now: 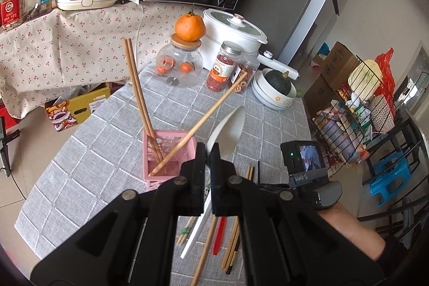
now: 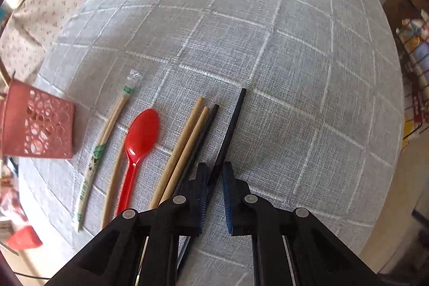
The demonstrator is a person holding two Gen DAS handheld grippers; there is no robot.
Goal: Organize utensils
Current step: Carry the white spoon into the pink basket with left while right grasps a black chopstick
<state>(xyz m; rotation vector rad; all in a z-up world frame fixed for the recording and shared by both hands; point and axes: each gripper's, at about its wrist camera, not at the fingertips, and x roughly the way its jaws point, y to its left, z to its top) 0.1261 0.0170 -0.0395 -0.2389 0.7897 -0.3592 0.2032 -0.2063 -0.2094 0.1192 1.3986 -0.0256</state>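
My left gripper [image 1: 208, 149] is shut on a white spoon [image 1: 228, 127], held tilted above the table with its bowl up. Just left of it stands a pink basket [image 1: 171, 152] holding three wooden chopsticks [image 1: 136, 87]. My right gripper [image 2: 215, 173] points down at the checked cloth, shut on a black chopstick [image 2: 232, 125] that still lies on the cloth. To its left lie a second black chopstick [image 2: 206, 130], two wooden chopsticks [image 2: 187, 136], a red spoon [image 2: 140, 133] and paper-wrapped chopsticks [image 2: 107, 136]. The pink basket [image 2: 37, 125] stands at the far left.
At the back of the table are a glass jar [image 1: 178, 66] with an orange on its lid, two spice jars [image 1: 222, 69], stacked bowls [image 1: 276, 95] holding a squash, and a white cooker [image 1: 236, 34]. A wire rack [image 1: 348, 119] stands off the table's right edge.
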